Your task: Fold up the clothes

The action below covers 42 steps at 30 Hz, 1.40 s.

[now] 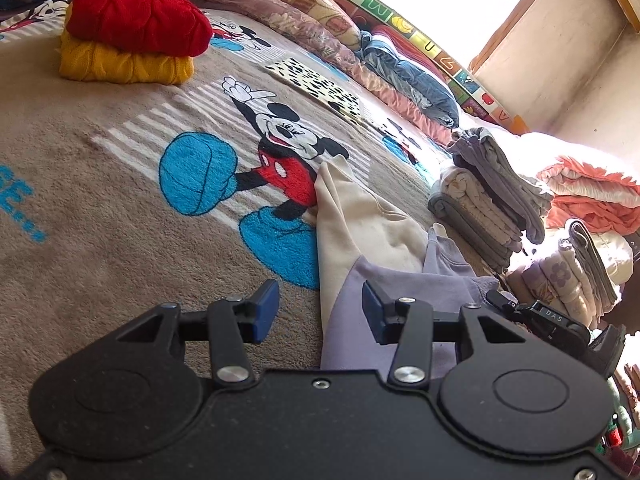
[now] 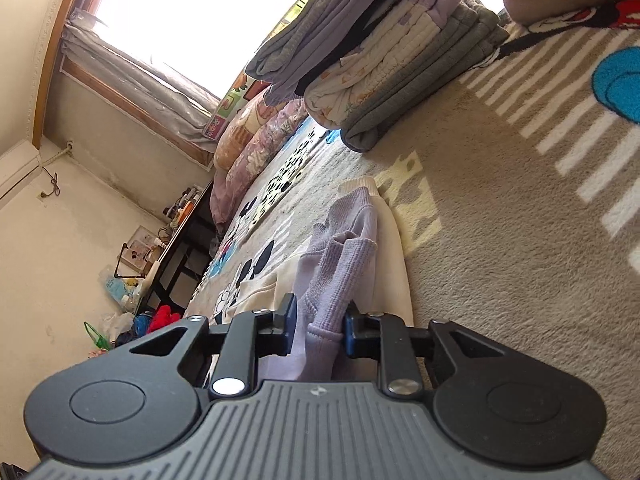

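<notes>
A cream and lilac sweatshirt (image 1: 360,220) lies crumpled on the beige cartoon-mouse blanket (image 1: 100,200). My left gripper (image 1: 320,312) hovers over the sweatshirt's left edge, its blue pads apart and pressing on nothing. In the right wrist view, the ribbed lilac sleeve cuff (image 2: 340,272) stands up between the pads of my right gripper (image 2: 320,324), which is shut on it. The sweatshirt's cream body (image 2: 390,248) rests on the blanket (image 2: 500,240) beside the cuff. Part of the right gripper's black body (image 1: 552,318) shows at the right of the left wrist view.
A stack of folded grey and cream clothes (image 1: 480,200) (image 2: 400,60) stands just beyond the sweatshirt, with a second stack (image 1: 580,268) and coral fabric (image 1: 592,192) to the right. A folded red sweater (image 1: 136,20) sits on a yellow one (image 1: 120,66) at the far left. Pillows (image 1: 320,28) line the wall.
</notes>
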Each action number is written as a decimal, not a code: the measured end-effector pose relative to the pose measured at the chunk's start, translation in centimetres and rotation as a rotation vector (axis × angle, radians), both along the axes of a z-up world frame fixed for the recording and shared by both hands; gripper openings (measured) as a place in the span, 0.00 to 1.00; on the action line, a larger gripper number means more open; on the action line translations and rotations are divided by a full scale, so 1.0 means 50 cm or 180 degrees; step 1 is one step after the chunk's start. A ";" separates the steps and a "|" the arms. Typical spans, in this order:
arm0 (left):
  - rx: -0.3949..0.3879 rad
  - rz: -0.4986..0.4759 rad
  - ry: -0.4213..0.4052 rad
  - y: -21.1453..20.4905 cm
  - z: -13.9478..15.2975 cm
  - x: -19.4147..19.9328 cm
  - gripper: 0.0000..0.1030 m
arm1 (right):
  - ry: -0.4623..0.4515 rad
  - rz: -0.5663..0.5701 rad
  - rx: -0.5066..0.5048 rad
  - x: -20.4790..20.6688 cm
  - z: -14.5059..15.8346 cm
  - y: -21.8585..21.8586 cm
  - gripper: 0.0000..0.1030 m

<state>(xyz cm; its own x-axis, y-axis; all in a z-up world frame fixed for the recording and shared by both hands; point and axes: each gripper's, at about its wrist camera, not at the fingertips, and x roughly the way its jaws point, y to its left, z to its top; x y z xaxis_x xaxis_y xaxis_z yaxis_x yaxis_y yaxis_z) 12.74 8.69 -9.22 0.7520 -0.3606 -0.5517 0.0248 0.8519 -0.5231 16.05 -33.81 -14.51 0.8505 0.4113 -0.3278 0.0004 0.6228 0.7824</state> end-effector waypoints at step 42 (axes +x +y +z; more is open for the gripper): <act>0.1025 -0.1860 0.0120 -0.396 0.018 0.402 0.42 | -0.0018 0.0434 0.0372 -0.055 -0.029 -0.082 0.57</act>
<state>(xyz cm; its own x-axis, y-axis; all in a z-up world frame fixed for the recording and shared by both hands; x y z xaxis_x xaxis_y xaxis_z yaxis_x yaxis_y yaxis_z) 32.85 -11.09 -8.31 0.4610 -0.5159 -0.7220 0.5165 0.8176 -0.2544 13.29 -37.93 -15.95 0.7860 0.5580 -0.2663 -0.0826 0.5217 0.8491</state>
